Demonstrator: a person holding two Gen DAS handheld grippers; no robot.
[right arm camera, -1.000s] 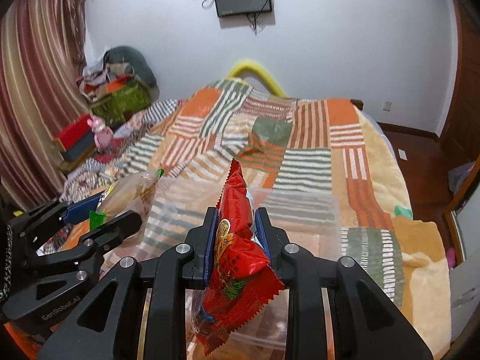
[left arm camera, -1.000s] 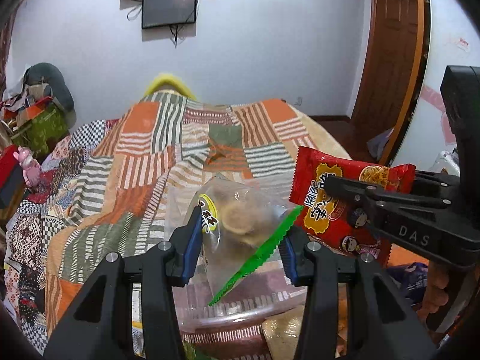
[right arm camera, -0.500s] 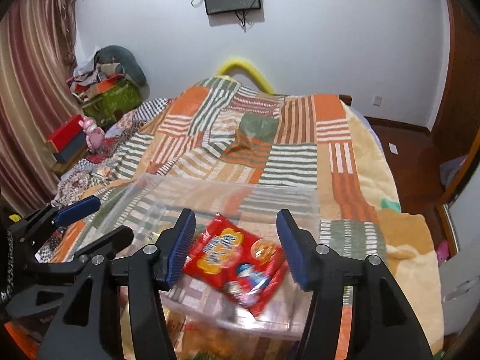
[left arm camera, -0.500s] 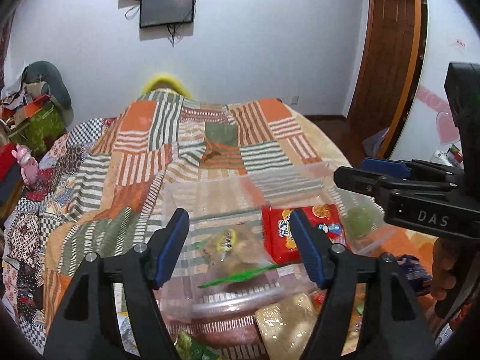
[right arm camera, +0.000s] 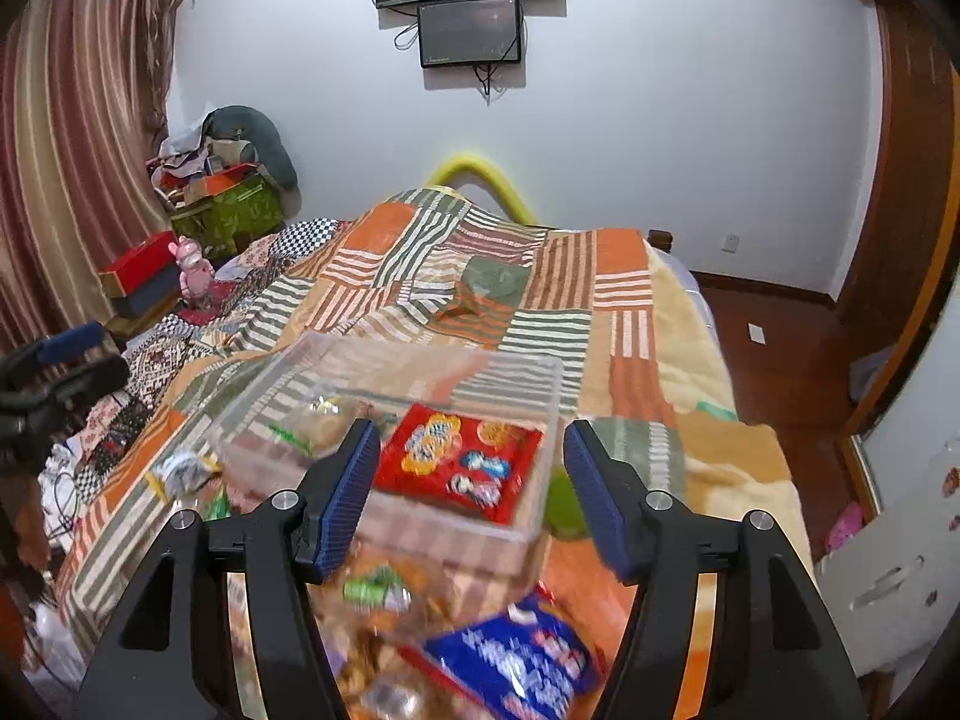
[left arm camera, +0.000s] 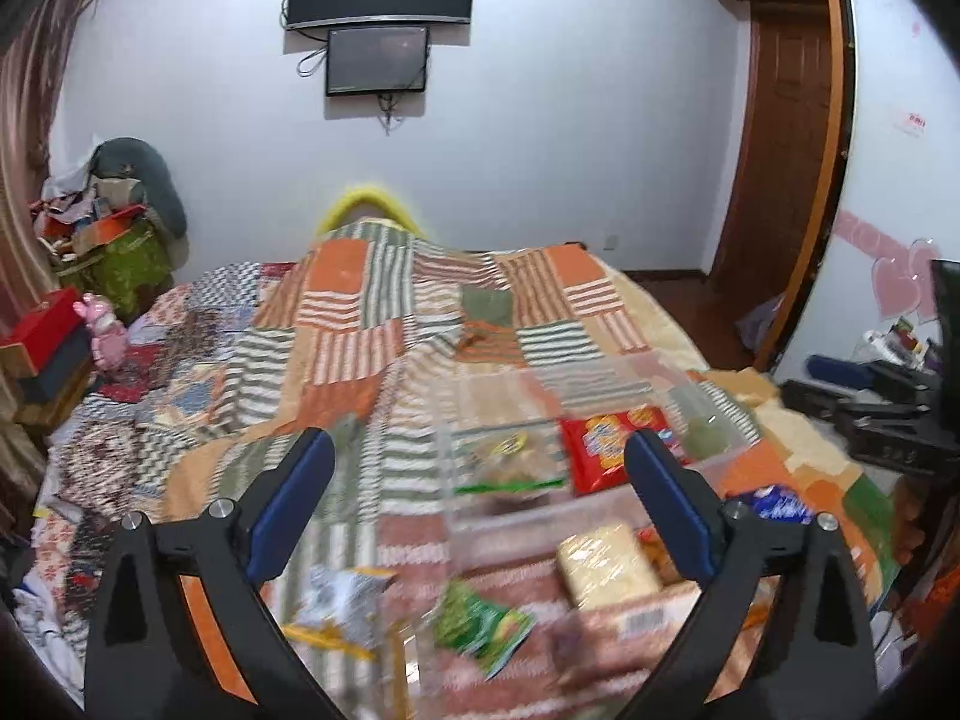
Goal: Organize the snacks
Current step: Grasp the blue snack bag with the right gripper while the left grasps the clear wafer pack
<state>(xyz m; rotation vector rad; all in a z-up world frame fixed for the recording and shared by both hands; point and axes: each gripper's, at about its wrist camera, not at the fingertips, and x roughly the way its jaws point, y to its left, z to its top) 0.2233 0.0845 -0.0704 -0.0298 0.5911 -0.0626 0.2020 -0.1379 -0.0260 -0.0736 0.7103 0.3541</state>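
Note:
A clear plastic bin (left arm camera: 540, 516) stands on the patchwork bed. Inside it lie a red snack packet (left arm camera: 612, 450) and, to its left, a clear cookie bag with a green strip (left arm camera: 510, 462). My left gripper (left arm camera: 476, 444) hangs above and short of the bin, its jaws opening wide with nothing between them. My right gripper (right arm camera: 471, 429) hovers over the bin's (right arm camera: 456, 354) near side above the red packet (right arm camera: 459, 459); its jaws are opening too and hold nothing. The cookie bag (right arm camera: 312, 426) shows blurred at the left. Each gripper shows at the edge of the other's view.
Loose snacks lie in front of the bin: a yellow wrapped cake (left arm camera: 606, 558), a green packet (left arm camera: 480, 624), a white-yellow packet (left arm camera: 342, 594) and a blue packet (right arm camera: 516, 660). A green object (right arm camera: 564, 498) sits right of the bin. Boxes and clothes (right arm camera: 222, 204) are piled far left.
Both grippers let go: the cookie bag and the red packet dropped into the bin. Both grippers drew back and up from the bin, with their jaws spreading.

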